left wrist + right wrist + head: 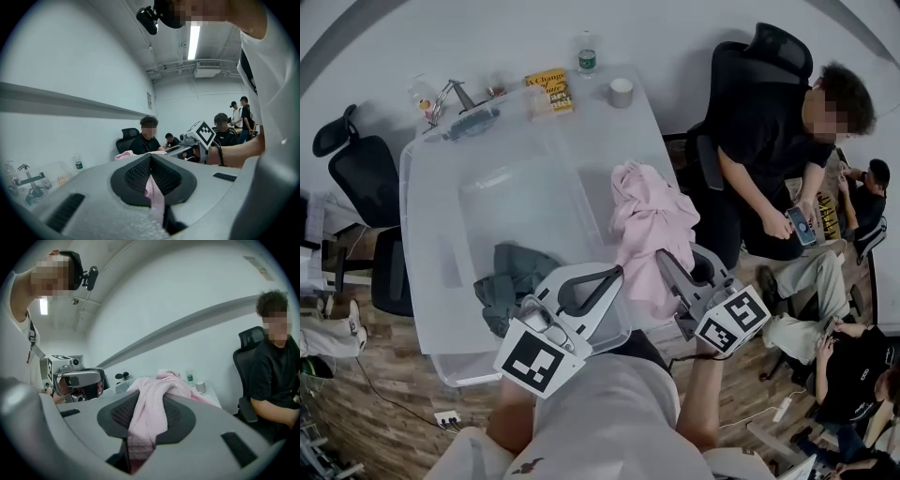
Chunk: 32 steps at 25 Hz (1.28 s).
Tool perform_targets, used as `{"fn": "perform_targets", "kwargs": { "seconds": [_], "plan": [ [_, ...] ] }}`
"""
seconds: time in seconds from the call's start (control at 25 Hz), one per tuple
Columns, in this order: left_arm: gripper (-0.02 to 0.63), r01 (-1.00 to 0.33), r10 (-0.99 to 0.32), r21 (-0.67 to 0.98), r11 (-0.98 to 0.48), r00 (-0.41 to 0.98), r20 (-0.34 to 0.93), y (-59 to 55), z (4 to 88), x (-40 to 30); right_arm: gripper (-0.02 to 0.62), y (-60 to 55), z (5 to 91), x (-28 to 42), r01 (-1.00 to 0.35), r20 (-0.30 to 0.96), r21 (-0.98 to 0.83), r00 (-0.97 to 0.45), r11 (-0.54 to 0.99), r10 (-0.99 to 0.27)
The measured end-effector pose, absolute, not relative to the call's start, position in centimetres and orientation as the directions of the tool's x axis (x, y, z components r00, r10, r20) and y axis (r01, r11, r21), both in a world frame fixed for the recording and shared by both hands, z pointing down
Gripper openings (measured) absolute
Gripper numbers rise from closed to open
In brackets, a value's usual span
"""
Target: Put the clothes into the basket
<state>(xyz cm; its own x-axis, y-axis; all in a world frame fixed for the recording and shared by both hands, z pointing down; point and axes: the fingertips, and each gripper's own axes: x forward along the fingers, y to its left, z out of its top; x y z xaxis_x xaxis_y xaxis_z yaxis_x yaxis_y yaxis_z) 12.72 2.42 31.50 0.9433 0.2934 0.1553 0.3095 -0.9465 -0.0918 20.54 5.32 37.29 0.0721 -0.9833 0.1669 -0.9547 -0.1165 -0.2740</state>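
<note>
A pink garment (pixel 647 225) hangs bunched over the right rim of the clear plastic basket (pixel 411 234), lifted between both grippers. My left gripper (pixel 617 274) is shut on a thin fold of the pink garment (pixel 154 190), which shows in the seam of its jaws. The right gripper (pixel 664 261) is shut on a thicker bunch of the pink garment (pixel 150 408) that drapes over its jaws toward the table. A grey-green garment (pixel 511 277) lies crumpled inside the basket near its front wall.
The basket stands on a white table (pixel 614 141) with a yellow book (pixel 550 91), a tape roll (pixel 621 92), a water bottle (pixel 587 56) and small tools (pixel 455 98) at the far end. A seated person in black (pixel 769 159) is close on the right. An office chair (pixel 356 178) stands left.
</note>
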Motion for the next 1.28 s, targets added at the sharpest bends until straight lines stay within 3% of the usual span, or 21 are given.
{"fn": "perform_targets", "kwargs": {
  "seconds": [0.64, 1.28],
  "plan": [
    [0.006, 0.207, 0.195, -0.131, -0.970, 0.976, 0.100, 0.7, 28.9, 8.0, 0.095, 3.9, 28.8, 15.7, -0.978, 0.017, -0.206, -0.028, 0.024, -0.999],
    [0.006, 0.022, 0.014, -0.132, -0.991, 0.998, 0.068, -3.0, 27.4, 0.4, 0.094, -0.5, 25.0, 7.2, -0.968, 0.012, -0.107, -0.231, 0.228, -0.973]
  ]
}}
